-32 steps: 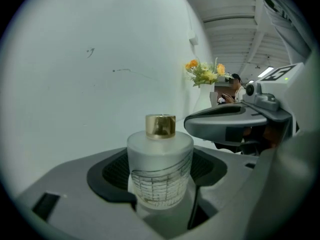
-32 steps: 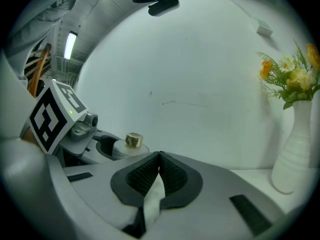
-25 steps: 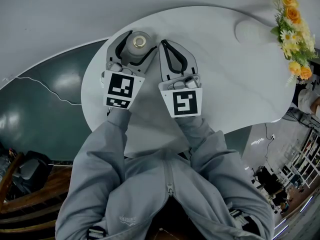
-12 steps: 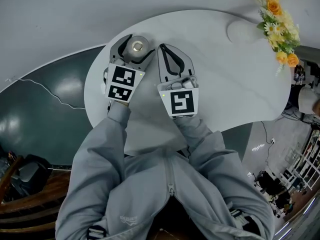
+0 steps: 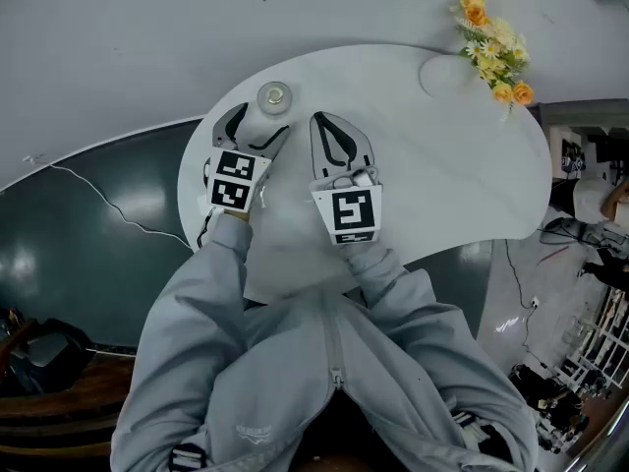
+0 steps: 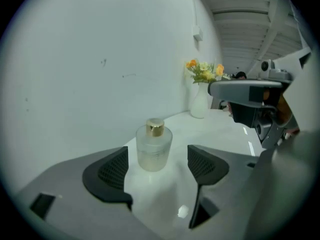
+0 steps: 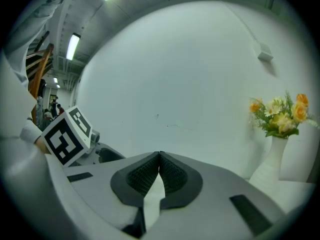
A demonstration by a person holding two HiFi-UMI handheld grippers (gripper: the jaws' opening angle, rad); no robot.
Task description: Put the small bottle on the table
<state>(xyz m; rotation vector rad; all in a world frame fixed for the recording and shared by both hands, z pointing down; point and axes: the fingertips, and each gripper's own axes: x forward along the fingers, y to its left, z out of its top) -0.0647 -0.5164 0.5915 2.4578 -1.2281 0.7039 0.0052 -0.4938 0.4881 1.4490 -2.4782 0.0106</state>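
The small frosted bottle (image 5: 273, 97) with a gold cap stands upright on the white table (image 5: 442, 165), near its far left edge. My left gripper (image 5: 257, 124) sits just behind it and its jaws are opening. In the left gripper view the bottle (image 6: 154, 146) stands free at the tips of the left gripper (image 6: 159, 168), with a gap between it and both pads. Beside it on the table lies my right gripper (image 5: 325, 118), shut with nothing in it. In the right gripper view the right gripper (image 7: 159, 156) has its pads pressed together.
A white vase of yellow and orange flowers (image 5: 491, 42) stands at the table's far right; it also shows in both gripper views (image 6: 202, 91) (image 7: 280, 134). A white wall runs behind the table. Dark floor lies to the left, with a thin cable (image 5: 108, 205) on it.
The left gripper has drawn back toward me, and the bottle now stands free ahead of its fingertips instead of deep between the jaws. The right gripper has stayed shut beside it.
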